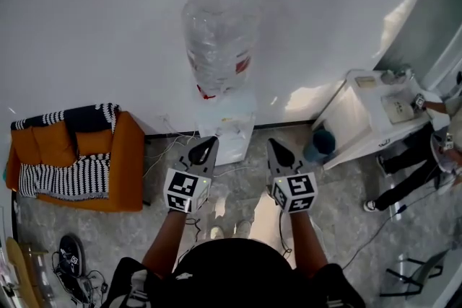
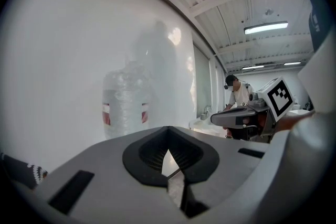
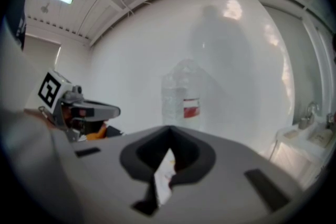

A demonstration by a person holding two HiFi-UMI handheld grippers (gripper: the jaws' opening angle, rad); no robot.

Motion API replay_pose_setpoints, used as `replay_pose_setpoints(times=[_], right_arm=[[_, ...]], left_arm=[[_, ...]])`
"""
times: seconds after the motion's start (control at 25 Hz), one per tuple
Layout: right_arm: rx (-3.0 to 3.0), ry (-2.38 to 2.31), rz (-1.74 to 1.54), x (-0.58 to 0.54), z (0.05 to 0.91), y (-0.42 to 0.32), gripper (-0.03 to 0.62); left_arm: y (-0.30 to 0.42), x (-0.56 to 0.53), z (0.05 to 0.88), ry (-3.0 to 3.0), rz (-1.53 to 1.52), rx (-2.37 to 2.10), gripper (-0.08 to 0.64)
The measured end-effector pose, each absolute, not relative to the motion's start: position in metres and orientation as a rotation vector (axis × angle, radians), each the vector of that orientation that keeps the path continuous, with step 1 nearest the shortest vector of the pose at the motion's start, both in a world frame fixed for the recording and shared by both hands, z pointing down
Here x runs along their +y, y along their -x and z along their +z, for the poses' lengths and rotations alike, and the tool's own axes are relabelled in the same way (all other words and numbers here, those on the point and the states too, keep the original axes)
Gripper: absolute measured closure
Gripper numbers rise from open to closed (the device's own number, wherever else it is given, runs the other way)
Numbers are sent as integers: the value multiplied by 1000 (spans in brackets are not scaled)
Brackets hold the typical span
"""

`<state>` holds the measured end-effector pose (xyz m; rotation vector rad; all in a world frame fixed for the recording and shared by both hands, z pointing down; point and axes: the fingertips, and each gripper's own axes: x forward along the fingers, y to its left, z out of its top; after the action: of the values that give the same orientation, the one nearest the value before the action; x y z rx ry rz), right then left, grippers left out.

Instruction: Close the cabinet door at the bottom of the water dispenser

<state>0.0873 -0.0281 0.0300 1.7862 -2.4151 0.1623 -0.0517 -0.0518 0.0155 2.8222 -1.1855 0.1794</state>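
Note:
The white water dispenser stands against the wall with a big clear bottle on top. Its bottom cabinet door does not show from this steep angle. My left gripper and right gripper hang side by side in front of it, both shut with nothing between the fingers and apart from the dispenser. The left gripper view looks over its shut gripper at the bottle, with the other gripper at the right. From the right gripper, the bottle is straight ahead.
An orange sofa with a striped throw stands at the left. A white counter stands at the right with a blue bottle by its foot and a person beside it. Cables lie on the floor near the dispenser.

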Motion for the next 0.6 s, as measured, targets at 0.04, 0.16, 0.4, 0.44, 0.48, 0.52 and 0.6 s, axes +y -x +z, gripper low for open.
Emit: replay_pose_setpoints(times=[0.04,0.16,0.4,0.44,0.48,0.52,0.6], right_arm=[[-2419,-1784,153,-26,27,-86,558],[-2427,-1794,139,-22,20,-87,558],[-2437,-1848,112,-17,8,-86,558],[-2433,-1849,109,-16,8,-87,558],[-2428,-1848,106,-15,9,-88,558],[-2427,-1847,102,-15,9,-89,558],[-2430,-1843,98,-13,9,-90,558]], left_arm=[[53,-50,13,-2827,180,-1188,548],[57,-50,7,-2832,163,-1203,549],[65,-46,-4,-2862,142,-1235,549],[66,-46,-6,-2861,133,-1241,549],[68,-46,-6,-2858,123,-1250,549],[70,-46,-6,-2854,113,-1262,549],[74,-46,-6,-2843,95,-1284,549]])
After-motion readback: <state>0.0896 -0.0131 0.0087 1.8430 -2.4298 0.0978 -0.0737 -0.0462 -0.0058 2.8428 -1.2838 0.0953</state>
